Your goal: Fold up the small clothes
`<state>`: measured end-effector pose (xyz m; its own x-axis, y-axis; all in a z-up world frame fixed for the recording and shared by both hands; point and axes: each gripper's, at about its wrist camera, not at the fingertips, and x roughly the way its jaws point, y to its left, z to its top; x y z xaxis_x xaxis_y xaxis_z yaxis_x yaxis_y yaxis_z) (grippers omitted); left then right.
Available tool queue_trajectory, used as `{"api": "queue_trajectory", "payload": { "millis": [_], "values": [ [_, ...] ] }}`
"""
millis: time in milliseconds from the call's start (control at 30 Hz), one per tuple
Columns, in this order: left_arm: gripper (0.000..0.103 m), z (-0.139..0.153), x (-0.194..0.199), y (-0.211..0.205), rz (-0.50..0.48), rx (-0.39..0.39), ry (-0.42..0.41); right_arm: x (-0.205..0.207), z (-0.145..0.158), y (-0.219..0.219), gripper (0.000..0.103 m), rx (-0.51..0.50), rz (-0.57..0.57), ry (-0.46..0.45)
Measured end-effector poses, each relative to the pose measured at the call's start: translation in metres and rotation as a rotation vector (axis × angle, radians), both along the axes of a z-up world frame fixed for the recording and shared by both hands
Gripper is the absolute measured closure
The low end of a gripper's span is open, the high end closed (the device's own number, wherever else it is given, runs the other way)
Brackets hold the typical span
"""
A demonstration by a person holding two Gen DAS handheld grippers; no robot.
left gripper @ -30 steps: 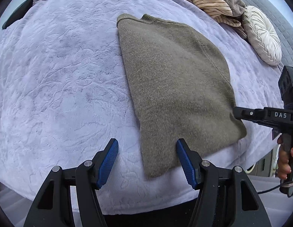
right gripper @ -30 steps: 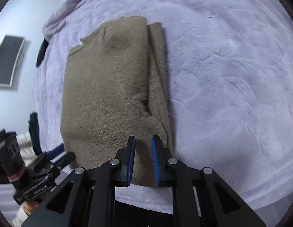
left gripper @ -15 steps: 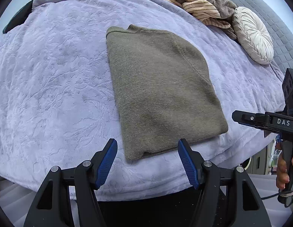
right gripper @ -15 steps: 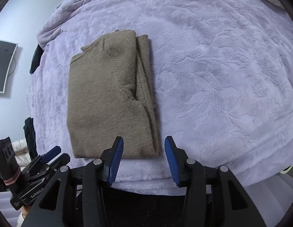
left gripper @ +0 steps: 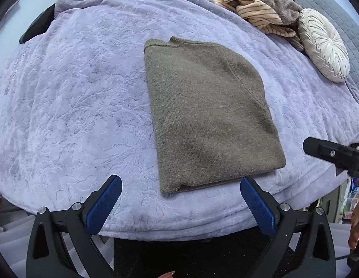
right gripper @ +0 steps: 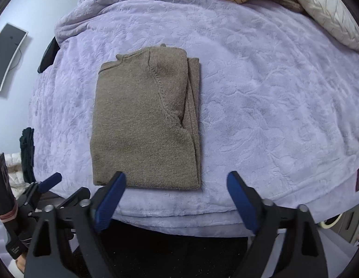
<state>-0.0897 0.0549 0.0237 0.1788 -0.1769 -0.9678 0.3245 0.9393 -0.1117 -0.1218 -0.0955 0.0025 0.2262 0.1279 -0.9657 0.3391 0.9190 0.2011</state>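
Note:
An olive-brown knit sweater (left gripper: 209,115) lies folded into a flat rectangle on the lilac bedspread (left gripper: 75,106). It also shows in the right wrist view (right gripper: 144,127), with a folded sleeve layer along its right edge. My left gripper (left gripper: 180,205) is open and empty, held off the bed's near edge just below the sweater's hem. My right gripper (right gripper: 176,200) is open and empty, also back from the hem. The right gripper's body shows in the left wrist view (left gripper: 334,155) to the right of the sweater.
A heap of striped beige and grey clothes (left gripper: 255,7) lies at the far right of the bed, next to a round pleated white cushion (left gripper: 323,44). A dark object (left gripper: 38,27) lies at the bed's far left edge. A monitor (right gripper: 7,55) hangs on the left wall.
My right gripper let go of the sweater's hem and opened wide. Both grippers drew back from the sweater toward the bed's near edge.

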Motion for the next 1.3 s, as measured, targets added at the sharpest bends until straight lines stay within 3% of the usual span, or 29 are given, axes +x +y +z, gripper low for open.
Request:
{"api": "queue_trajectory", "payload": {
  "millis": [367,1300],
  "values": [
    [0.001,0.007,0.005,-0.001,0.052,0.033,-0.024,-0.002,0.007,0.013,0.01,-0.092,0.036,0.011],
    [0.001,0.009,0.007,0.004,0.063,0.056,-0.031,0.006,0.004,0.022,0.01,-0.107,0.017,0.051]
  ]
}}
